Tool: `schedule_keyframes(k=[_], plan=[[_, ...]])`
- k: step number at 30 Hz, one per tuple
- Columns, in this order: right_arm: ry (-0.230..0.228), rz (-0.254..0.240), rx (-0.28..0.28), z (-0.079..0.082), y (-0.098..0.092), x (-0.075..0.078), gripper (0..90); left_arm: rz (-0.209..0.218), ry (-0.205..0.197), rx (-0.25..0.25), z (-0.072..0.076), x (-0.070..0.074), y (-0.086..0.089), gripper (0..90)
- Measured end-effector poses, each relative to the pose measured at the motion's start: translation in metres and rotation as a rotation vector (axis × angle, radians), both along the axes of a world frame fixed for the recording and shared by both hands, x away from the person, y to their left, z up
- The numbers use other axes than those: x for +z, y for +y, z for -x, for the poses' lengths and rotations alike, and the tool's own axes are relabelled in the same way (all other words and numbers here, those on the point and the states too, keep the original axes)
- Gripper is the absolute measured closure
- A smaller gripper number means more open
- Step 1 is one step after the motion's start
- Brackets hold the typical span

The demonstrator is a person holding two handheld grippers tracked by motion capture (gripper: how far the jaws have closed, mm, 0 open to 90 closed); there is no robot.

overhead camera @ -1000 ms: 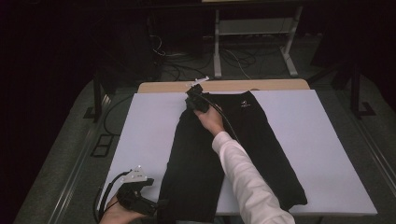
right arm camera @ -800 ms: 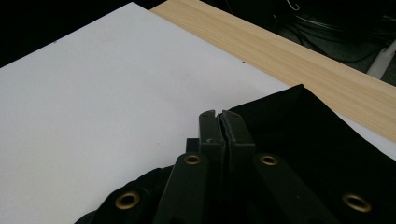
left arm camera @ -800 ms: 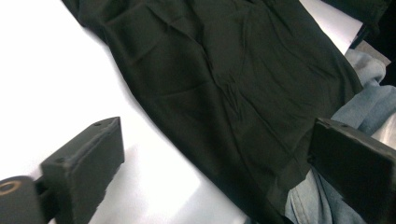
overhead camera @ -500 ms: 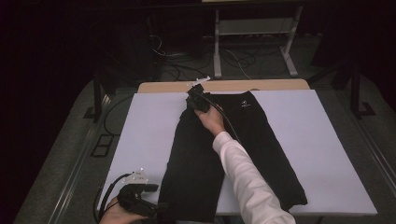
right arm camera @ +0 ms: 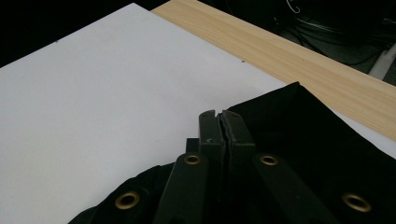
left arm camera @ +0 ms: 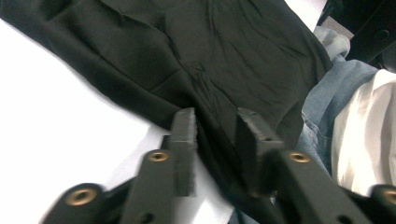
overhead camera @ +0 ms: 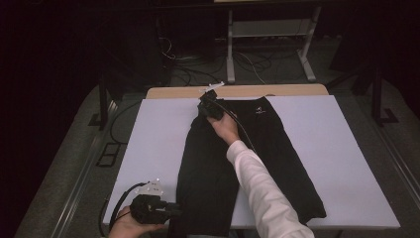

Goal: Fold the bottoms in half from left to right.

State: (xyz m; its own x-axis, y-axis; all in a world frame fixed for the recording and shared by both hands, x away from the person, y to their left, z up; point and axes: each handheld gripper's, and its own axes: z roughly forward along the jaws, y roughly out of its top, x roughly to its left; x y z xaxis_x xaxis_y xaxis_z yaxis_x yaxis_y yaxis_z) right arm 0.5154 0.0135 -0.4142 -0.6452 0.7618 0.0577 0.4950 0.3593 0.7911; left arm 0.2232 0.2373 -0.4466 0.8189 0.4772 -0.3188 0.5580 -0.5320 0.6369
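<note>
We see black trousers lying lengthwise on the white surface. Our right gripper has its jaws clamped tight on the far waist edge of the trousers. Our left gripper is at the near hem, its jaws just closing with the fabric edge between them, not yet pinched.
</note>
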Motion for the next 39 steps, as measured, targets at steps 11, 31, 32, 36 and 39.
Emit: schedule_keyframes(k=[11,31,32,36,39], plan=[[0.004,-0.009,-0.004,0.001,-0.006,0.0,86.5,-0.022,-0.016,-0.021,-0.001,0.004,-0.005,88.3],[0.013,-0.083,-0.075,-0.008,-0.055,0.028,86.6,0.053,-0.095,-0.155,0.004,0.023,-0.042,88.3],[0.013,-0.088,-0.077,-0.009,-0.058,0.028,86.6,0.059,-0.099,-0.162,0.004,0.024,-0.046,88.3],[0.012,-0.094,-0.087,-0.008,-0.068,0.032,86.6,0.074,-0.097,-0.18,0.003,0.027,-0.053,88.3],[0.007,-0.096,-0.09,-0.008,-0.076,0.036,86.6,0.076,-0.101,-0.188,0.003,0.028,-0.057,88.3]])
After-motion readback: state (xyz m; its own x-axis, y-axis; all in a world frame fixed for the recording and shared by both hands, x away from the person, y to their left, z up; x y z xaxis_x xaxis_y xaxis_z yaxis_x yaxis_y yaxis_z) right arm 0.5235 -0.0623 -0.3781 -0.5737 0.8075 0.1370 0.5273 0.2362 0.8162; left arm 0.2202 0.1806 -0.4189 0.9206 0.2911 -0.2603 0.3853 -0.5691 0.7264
